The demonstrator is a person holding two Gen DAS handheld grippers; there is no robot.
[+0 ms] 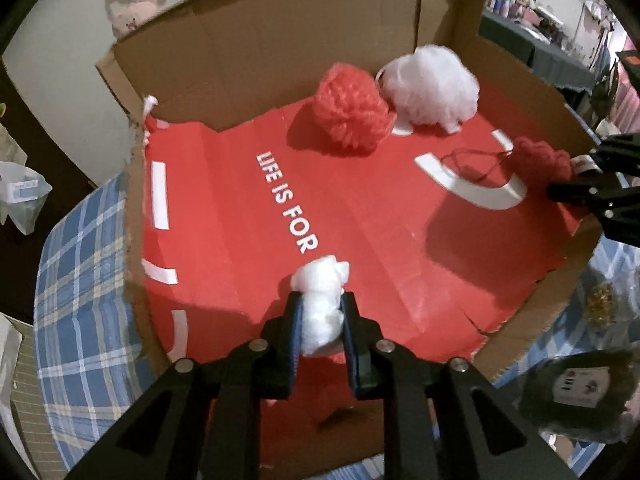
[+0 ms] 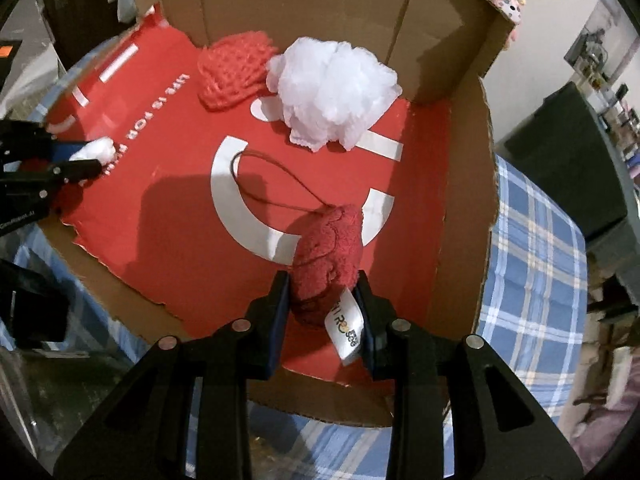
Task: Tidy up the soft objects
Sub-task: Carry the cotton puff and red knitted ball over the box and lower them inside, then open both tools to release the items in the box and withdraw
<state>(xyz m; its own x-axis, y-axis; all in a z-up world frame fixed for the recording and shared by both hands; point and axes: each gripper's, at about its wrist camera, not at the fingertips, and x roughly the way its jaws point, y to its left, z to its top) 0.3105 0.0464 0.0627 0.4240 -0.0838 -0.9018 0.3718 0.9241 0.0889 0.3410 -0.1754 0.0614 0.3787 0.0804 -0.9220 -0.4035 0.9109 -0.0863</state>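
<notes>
My left gripper (image 1: 321, 309) is shut on a small white fluffy ball (image 1: 322, 300) and holds it over the near part of a red-lined cardboard box (image 1: 224, 52). My right gripper (image 2: 323, 294) is shut on a dark red plush (image 2: 330, 258) with a white tag and a thin loop cord, over the box floor. A red mesh pouf (image 1: 350, 110) and a white mesh pouf (image 1: 432, 84) lie side by side at the box's back wall. In the right wrist view the left gripper (image 2: 86, 162) and white ball (image 2: 98, 150) show at the left.
The box sits on a blue plaid cloth (image 1: 80, 280). A dark round object with a label (image 1: 580, 392) lies on the cloth beside the box. Plastic bags (image 1: 20, 196) lie at the far left. A pink plush (image 2: 506, 4) is behind the box.
</notes>
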